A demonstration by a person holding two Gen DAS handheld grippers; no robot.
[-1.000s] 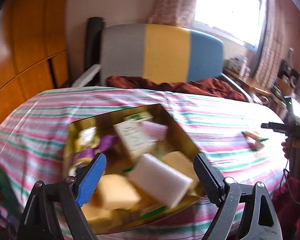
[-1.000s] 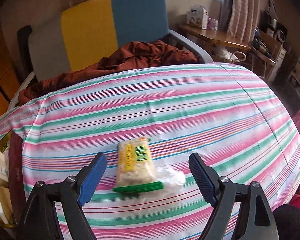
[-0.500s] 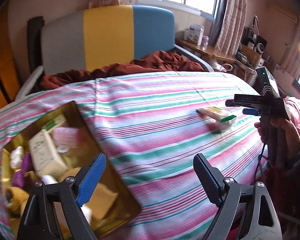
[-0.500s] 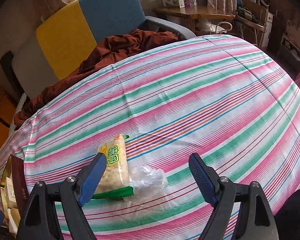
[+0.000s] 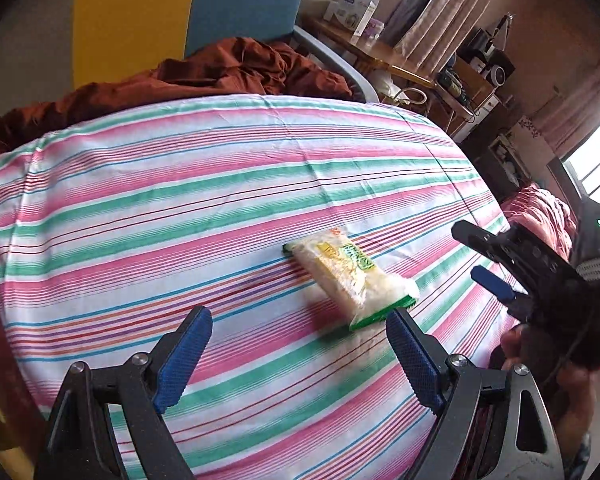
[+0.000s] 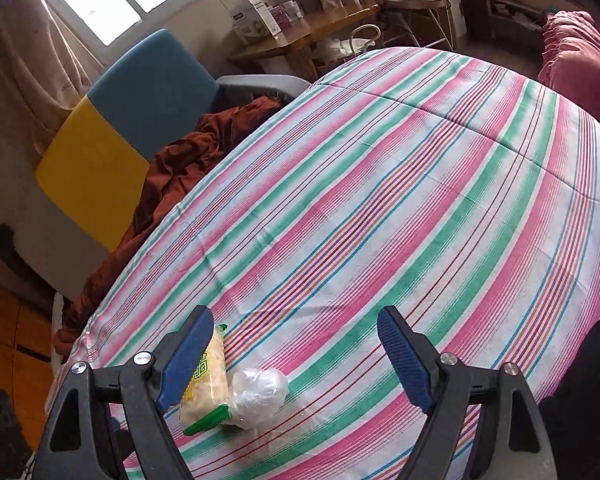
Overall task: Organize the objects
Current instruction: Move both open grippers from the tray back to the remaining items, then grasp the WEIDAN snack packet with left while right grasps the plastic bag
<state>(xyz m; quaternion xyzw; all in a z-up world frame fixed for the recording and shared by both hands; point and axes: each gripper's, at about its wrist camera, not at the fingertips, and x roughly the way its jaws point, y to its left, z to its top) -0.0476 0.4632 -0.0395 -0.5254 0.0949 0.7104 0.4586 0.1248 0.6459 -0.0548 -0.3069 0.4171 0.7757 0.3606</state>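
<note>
**A:** Start with the big picture. The striped bedspread (image 5: 220,184) fills your view, soft and rounded, so anything on it will sink a little when you press. At twelve o'clock sit the rust-brown blanket (image 5: 228,68) and the yellow-and-blue chair (image 5: 188,12); neither concerns you here.

**B:** And the thing to tidy?

**A:** The snack packet (image 5: 350,276) lies flat on the spread, at about one o'clock from your left gripper (image 5: 300,356), just ahead of its right finger. That gripper is spread wide and empty.

**B:** What about the other hand?

**A:** Your right gripper (image 6: 296,354) is also wide and carries nothing. In its own view the packet peeks out behind its left finger at about eight o'clock, with a crumpled clear plastic bag (image 6: 260,394) touching the packet's side.

**B:** So how do I take it well?

**A:** I'd pick one hand, likely the left. Swing toward one o'clock until the packet sits centred between the fingers, straddle its narrow width, lower gently, then squeeze lightly; it looks crushable. Keep the right gripper clear at three o'clock.
</note>
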